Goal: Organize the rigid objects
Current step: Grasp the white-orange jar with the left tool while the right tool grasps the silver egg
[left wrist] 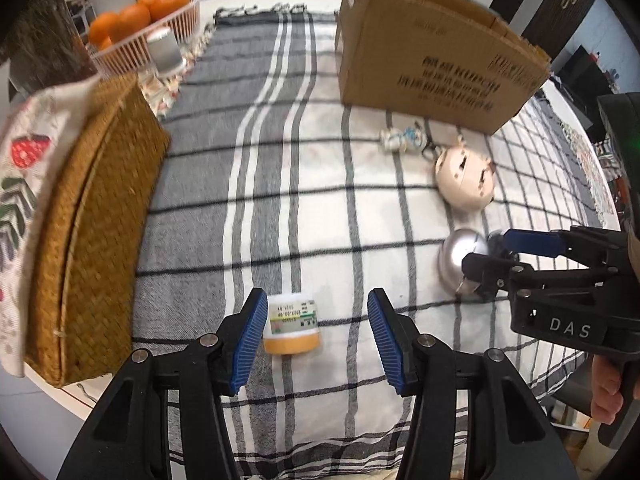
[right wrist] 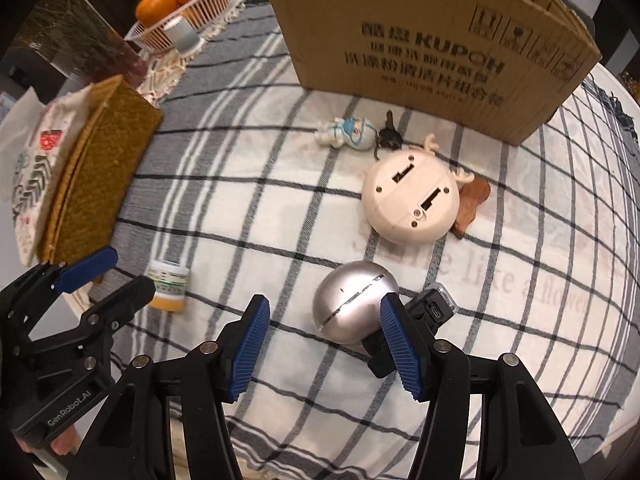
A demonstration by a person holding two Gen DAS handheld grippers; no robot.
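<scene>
The small jar (left wrist: 291,326) with an orange cap and a printed label lies on its side on the checked cloth (left wrist: 320,200), cap toward the camera, between the blue pads of the left tool (left wrist: 318,340). That tool stands wide, its left pad just beside the jar, the right pad well clear of it. In the right wrist view the same jar (right wrist: 170,286) sits at about 9 o'clock, next to the left tool (right wrist: 105,274).

The silver dome (right wrist: 354,306), a rounded metal thing with a slit across it, rests on the cloth between the fingers of the right tool (right wrist: 325,344), which is also wide; its right pad is just beside the dome's edge, though contact cannot be told. A small black device (right wrist: 434,308) with a port lies against the dome at 3 o'clock. In the left wrist view the dome (left wrist: 460,256) sits at 3 o'clock, with the right tool (left wrist: 496,252) reaching in from the edge.

Beyond the dome at 12 o'clock lies a cream round toy (right wrist: 412,200) with antlers, base up, and a brown wooden piece (right wrist: 472,200) touching it. Farther on lies a small figure keychain (right wrist: 346,132) with a dark key (right wrist: 388,134). Behind these stands an open cardboard box (right wrist: 420,40) with printed text.

At 9 to 10 o'clock a woven basket (right wrist: 100,164) with a printed cloth liner sits on the counter. At 11 o'clock is a plastic basket (right wrist: 200,4) of oranges (right wrist: 156,8), with a small metal can (right wrist: 182,34) in front of it.
</scene>
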